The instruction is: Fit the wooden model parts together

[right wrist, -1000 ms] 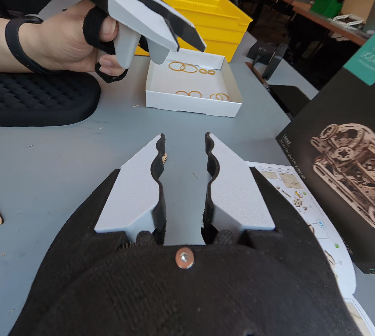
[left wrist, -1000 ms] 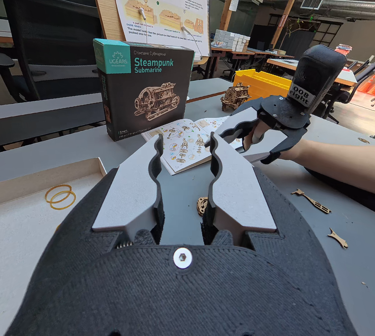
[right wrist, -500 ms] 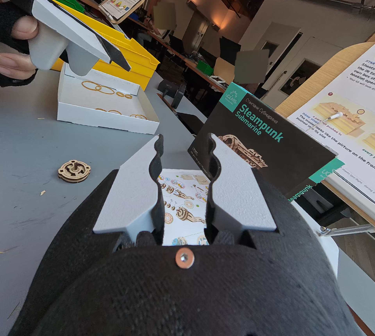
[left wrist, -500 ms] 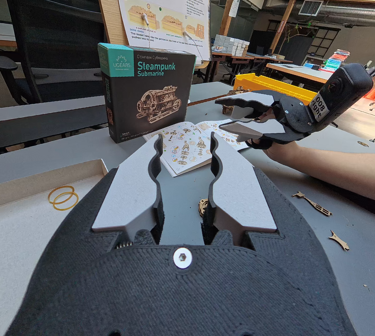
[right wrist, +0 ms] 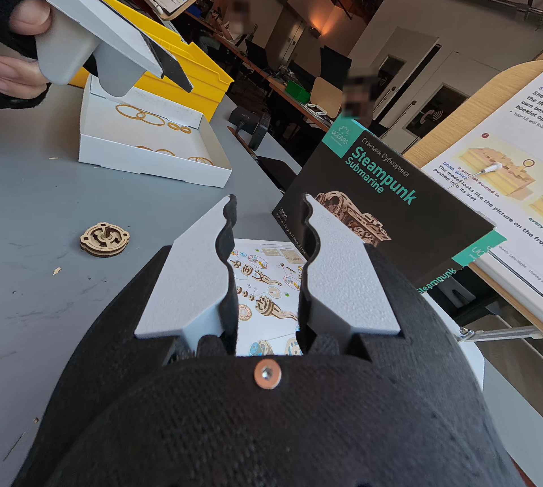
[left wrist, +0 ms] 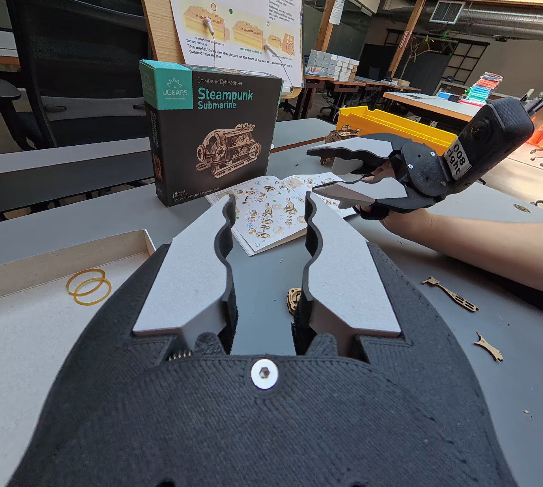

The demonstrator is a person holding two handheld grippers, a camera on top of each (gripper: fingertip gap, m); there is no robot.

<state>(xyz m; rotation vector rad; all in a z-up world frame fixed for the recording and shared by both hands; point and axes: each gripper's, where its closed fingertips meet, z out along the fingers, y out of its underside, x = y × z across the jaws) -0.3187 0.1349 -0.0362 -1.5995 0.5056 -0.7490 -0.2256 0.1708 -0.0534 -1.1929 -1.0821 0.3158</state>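
A smooth, matt grey tabletop [right wrist: 123,202] is seen carrying a round part of pale, laser-cut plywood [right wrist: 104,239] with dark-scorched edges. The left gripper [left wrist: 266,202] is shown with fingers [left wrist: 188,276] of matt, faintly grainy light-grey plastic, lined with black foam, on a ribbed black printed body fixed by a shiny metal screw [left wrist: 264,373]. The same finish is worn by the right gripper [right wrist: 269,198]. A white cardboard tray [right wrist: 152,163] holds tan rubber bands [right wrist: 141,116]. A printed paper booklet [left wrist: 273,214], a matt dark cardboard box [left wrist: 217,132] and a glossy yellow plastic bin [left wrist: 390,126] are also pictured.
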